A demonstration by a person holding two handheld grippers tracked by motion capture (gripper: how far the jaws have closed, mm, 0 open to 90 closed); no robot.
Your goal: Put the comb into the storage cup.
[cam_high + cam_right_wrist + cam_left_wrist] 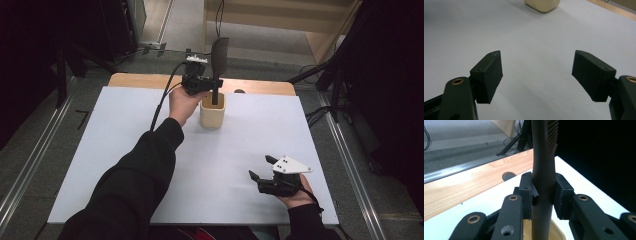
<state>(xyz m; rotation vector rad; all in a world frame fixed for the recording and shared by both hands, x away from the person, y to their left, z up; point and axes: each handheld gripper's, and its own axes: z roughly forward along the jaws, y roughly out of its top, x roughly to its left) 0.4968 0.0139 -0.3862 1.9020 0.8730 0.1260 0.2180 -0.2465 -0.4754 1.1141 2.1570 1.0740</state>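
Left gripper (216, 86): pinches the handle of the dark comb (219, 59), both pads pressed flat against it
Comb: upright, long axis vertical, toothed head up, handle end down inside the cream cup (212, 114)
Key relation: cup directly beneath the gripped handle, so any lift or lowering runs straight along the comb's axis
Cup: at 12 o'clock on the white board (125, 150), far from the person
Right gripper (261, 168): jaws spread, holding nothing, at 4 o'clock on the board; cup at its 11 o'clock, well apart
Nearer hand: left
Surface: white board over a wooden tabletop (145, 80)
Room: grey floor, dark surroundings
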